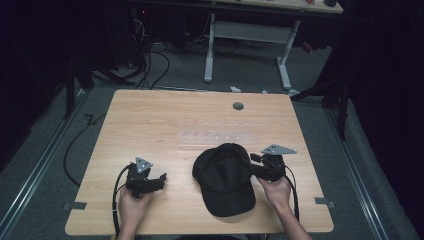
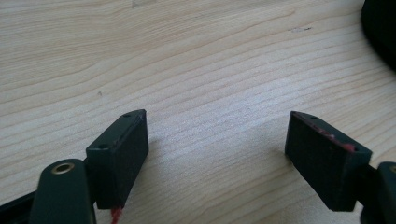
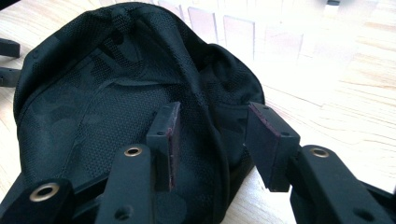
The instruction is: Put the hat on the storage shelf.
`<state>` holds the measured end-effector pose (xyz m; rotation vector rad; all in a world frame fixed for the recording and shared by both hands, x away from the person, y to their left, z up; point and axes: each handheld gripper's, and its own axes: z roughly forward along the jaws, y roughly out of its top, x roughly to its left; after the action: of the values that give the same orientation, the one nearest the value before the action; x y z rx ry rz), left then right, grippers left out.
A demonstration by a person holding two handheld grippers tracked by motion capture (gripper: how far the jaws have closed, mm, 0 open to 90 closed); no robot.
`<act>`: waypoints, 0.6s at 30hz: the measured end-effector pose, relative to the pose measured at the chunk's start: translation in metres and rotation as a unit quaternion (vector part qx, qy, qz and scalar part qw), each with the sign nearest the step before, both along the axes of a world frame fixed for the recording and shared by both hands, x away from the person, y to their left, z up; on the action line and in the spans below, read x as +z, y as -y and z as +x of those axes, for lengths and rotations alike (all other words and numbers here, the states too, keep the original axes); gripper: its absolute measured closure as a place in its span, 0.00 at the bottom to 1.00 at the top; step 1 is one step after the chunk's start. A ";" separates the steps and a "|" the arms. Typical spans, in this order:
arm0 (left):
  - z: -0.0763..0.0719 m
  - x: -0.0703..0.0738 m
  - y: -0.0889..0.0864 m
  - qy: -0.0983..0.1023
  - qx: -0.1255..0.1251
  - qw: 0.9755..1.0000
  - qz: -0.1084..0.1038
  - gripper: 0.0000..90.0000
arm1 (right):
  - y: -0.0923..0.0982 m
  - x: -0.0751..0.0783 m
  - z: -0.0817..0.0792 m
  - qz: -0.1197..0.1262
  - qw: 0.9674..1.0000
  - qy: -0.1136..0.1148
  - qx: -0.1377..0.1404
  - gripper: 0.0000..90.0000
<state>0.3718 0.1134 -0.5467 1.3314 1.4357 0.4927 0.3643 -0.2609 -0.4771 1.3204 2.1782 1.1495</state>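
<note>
Reaching in from the near edge of the high view, the person's two forearms rest low over the front of the wooden table (image 1: 150,120), one hand wrapped round each tool. The left hand (image 1: 132,200) holds the left gripper (image 1: 161,178) just above the boards, aimed rightward toward the middle; in the left gripper view its jaws stand wide apart over bare wood grain, with nothing between them, and a dark curved edge of the cap (image 2: 380,32) shows at the upper right corner. The right hand (image 1: 276,189) holds the right gripper (image 1: 252,164) pointing leftward at the black cap (image 1: 225,177), which lies near the front centre-right of the table with its brim toward the person. In the right gripper view the jaws are spread moderately on either side of the cap's mesh crown edge (image 3: 219,121); one pad (image 3: 163,140) lies over the fabric and the other sits beside it, without pinching it.

Farther across the table a faint row of pale clear tiles (image 1: 215,131) lies flat, and a small grey round plug (image 1: 238,106) sits near the far edge. Beyond that, grey carpet (image 1: 185,75) carries loose black cables (image 1: 150,65), the white legs of a second desk (image 1: 247,35) stand at the back, and the surroundings are dark.
</note>
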 end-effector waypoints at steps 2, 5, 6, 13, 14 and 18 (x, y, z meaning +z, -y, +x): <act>0.000 0.000 0.000 0.000 0.000 1.000 0.001 0.24 | -0.002 0.000 0.002 0.001 1.000 -0.001 0.002 0.63; 0.000 0.000 0.000 0.000 0.000 1.000 0.000 0.24 | -0.004 0.002 0.006 0.001 1.000 -0.005 0.005 0.64; 0.000 0.000 0.000 0.000 0.000 1.000 0.001 0.24 | -0.005 0.002 0.007 0.001 1.000 -0.008 0.005 0.64; 0.000 0.000 0.000 0.000 0.000 1.000 0.002 0.24 | -0.007 -0.003 0.014 0.002 1.000 -0.025 0.011 0.68; 0.000 0.000 0.000 0.000 0.000 1.000 0.002 0.24 | -0.007 -0.003 0.015 0.001 1.000 -0.028 0.010 0.68; 0.000 0.000 0.000 0.000 0.000 1.000 0.001 0.24 | -0.007 -0.006 0.017 0.003 0.999 -0.035 0.013 0.72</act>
<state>0.3718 0.1133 -0.5467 1.3321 1.4356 0.4941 0.3816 -0.2542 -0.4829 1.3574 2.2494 1.1357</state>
